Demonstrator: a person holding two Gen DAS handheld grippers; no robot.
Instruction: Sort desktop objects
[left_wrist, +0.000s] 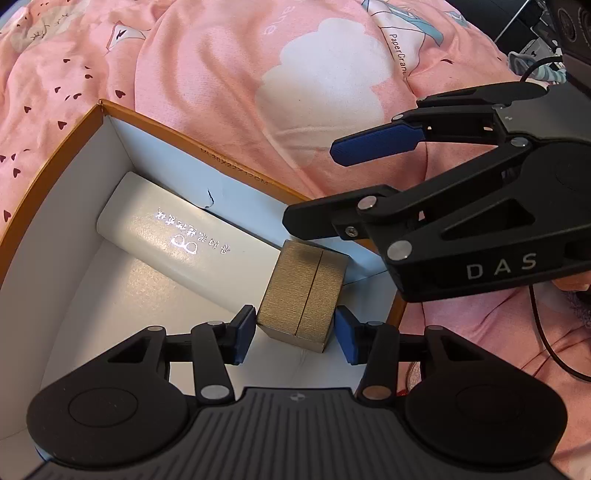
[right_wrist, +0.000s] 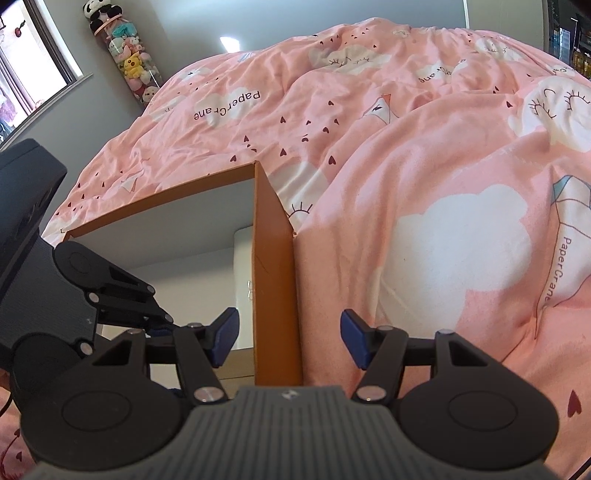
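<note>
Between the spread blue pads of the left tool (left_wrist: 295, 334) sits a small gold-brown box (left_wrist: 303, 295), seamed down its middle; a narrow gap shows at each pad, so it is bracketed, not pinched. It rests on the white floor of an orange-edged carton (left_wrist: 55, 177). Just beyond it lies a pale grey case (left_wrist: 177, 236) stamped with silver characters, too glary to read. To the right the other tool (left_wrist: 314, 181), marked "DAS", stands spread and empty, straddling the carton's orange wall (right_wrist: 275, 295). Faint print runs along the carton's rim. Farther off, the pink quilt (right_wrist: 406, 147) on the bed reads "PaperCrane".
</note>
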